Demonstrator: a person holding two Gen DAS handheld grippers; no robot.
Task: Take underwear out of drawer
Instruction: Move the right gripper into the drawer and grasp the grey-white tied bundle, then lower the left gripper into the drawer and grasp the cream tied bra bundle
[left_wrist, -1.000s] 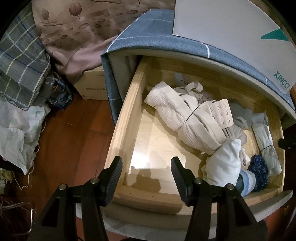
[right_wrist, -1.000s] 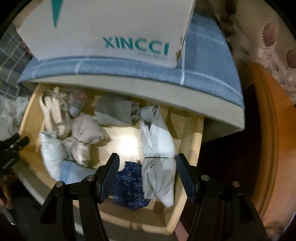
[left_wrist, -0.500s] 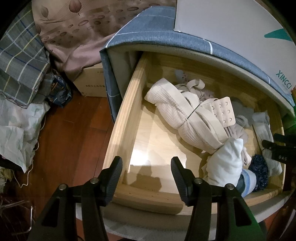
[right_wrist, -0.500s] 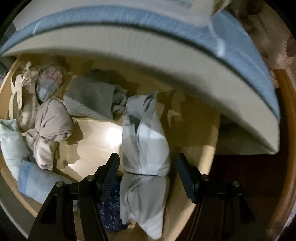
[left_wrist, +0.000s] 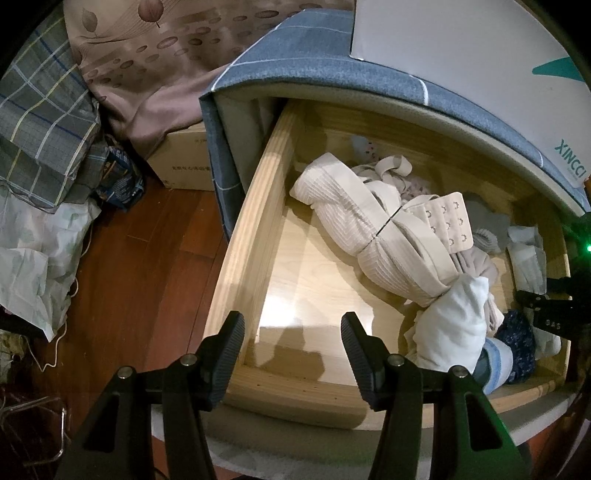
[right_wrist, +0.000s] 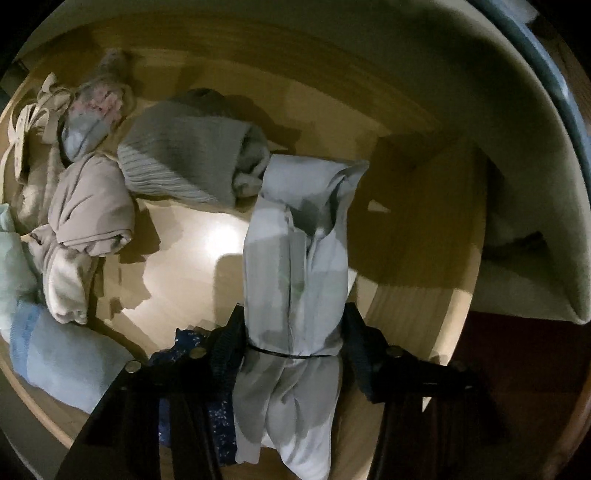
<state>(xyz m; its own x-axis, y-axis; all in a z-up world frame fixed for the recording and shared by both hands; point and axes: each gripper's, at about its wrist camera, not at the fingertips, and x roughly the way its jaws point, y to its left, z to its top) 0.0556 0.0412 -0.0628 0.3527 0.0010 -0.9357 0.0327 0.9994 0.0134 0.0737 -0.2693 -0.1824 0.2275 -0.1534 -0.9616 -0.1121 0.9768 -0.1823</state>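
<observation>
Pale wooden drawer pulled open, filling mid-frame. Pale grey-blue rolled underwear bundle tied with thin black band at drawer's right end, lower centre of right wrist view; long axis running up-frame, band end low. Right gripper nearer, fingers straddling the band, closing, seemingly touching cloth. Left gripper wide open, empty, above bare lower-left corner.

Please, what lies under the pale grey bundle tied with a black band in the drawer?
Under the near end of the grey bundle, a dark blue patterned garment shows beside it. The rest rests on the drawer floor; anything directly beneath is covered.
</observation>
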